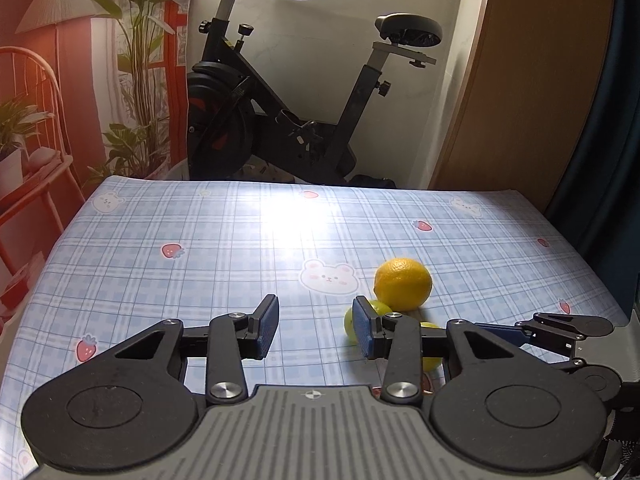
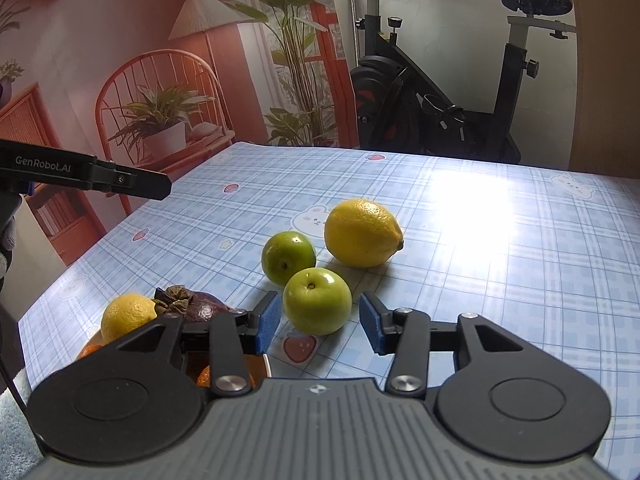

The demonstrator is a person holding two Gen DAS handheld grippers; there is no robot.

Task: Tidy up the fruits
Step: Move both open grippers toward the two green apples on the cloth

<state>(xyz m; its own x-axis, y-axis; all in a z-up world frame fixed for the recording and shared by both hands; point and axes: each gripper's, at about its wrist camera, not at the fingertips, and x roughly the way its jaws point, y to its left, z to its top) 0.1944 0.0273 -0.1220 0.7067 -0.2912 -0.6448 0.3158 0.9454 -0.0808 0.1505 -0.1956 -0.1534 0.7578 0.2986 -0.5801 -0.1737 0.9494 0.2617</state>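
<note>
Checkered tablecloth: big lemon, two green fruits clustered; plate possibly nearby.

Both the left gripper and right gripper tilt downward, fingers parted and holding nothing.

Tablecloth: glossy, smooth sheet with printed check, reflecting glare.
Large lemon: matt yellow rind, finely dimpled.
Green fruit: smooth, shiny skin.
Dark fruit: dull purple skin, dry rough calyx.
Right gripper: matt black plastic, blue textured pads, bright metal pivot screws.
</note>
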